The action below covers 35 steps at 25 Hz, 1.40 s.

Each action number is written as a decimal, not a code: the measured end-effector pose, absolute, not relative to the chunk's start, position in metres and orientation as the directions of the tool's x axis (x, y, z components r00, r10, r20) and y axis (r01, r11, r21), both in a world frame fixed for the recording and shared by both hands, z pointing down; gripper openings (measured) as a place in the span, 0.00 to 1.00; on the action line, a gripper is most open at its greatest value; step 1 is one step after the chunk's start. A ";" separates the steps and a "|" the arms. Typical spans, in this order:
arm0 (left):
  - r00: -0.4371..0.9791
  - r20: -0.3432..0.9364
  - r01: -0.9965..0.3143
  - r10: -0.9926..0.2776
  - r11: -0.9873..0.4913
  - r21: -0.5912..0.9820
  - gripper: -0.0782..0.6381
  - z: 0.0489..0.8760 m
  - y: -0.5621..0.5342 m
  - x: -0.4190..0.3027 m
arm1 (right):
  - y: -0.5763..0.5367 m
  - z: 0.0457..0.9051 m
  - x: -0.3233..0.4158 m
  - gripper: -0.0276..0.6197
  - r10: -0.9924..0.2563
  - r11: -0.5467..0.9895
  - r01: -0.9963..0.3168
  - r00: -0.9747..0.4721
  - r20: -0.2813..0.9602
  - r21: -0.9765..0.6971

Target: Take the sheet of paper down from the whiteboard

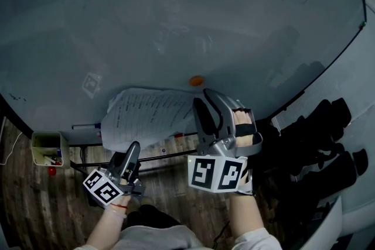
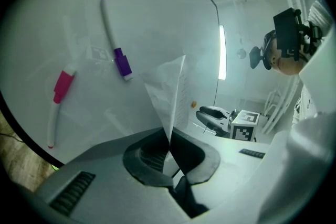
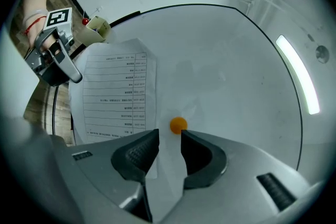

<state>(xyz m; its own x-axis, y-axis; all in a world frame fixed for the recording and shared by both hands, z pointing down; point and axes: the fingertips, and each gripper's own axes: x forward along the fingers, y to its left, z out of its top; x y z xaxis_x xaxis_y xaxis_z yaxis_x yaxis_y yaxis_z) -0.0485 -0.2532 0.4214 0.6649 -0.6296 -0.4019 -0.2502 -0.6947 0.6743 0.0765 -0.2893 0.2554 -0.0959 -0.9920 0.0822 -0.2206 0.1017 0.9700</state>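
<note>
A printed sheet of paper (image 1: 146, 113) hangs on the whiteboard (image 1: 176, 20), with a small orange magnet (image 1: 197, 81) at its upper right corner. My left gripper (image 1: 135, 146) is shut on the sheet's lower edge. In the left gripper view the paper (image 2: 171, 92) rises out of the pinched jaws (image 2: 169, 145) and curls off the board. My right gripper (image 1: 201, 96) is open just below the magnet. In the right gripper view its fingertips (image 3: 169, 139) flank the paper's corner, and the magnet (image 3: 178, 124) sits just beyond them, untouched.
A purple-capped marker (image 2: 116, 39) and a pink-capped marker (image 2: 59, 99) cling to the board left of the sheet. A small pen box (image 1: 47, 149) hangs at the board's lower left. Black chairs (image 1: 316, 143) stand to the right. Wooden floor (image 1: 35, 202) lies below.
</note>
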 end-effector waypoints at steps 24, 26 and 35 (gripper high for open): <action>0.708 -0.344 -0.394 -0.616 -0.750 0.532 0.13 0.403 -0.198 -0.059 | -0.226 0.333 0.070 0.08 -0.943 0.322 -0.615 -0.278 0.184 0.720; 0.709 -0.340 -0.400 -0.618 -0.749 0.528 0.13 0.403 -0.188 -0.058 | -0.216 0.339 0.070 0.08 -0.937 0.339 -0.627 -0.295 0.189 0.701; 0.714 -0.308 -0.428 -0.628 -0.741 0.518 0.13 0.409 -0.130 -0.046 | -0.160 0.359 0.083 0.08 -0.909 0.409 -0.693 -0.365 0.200 0.594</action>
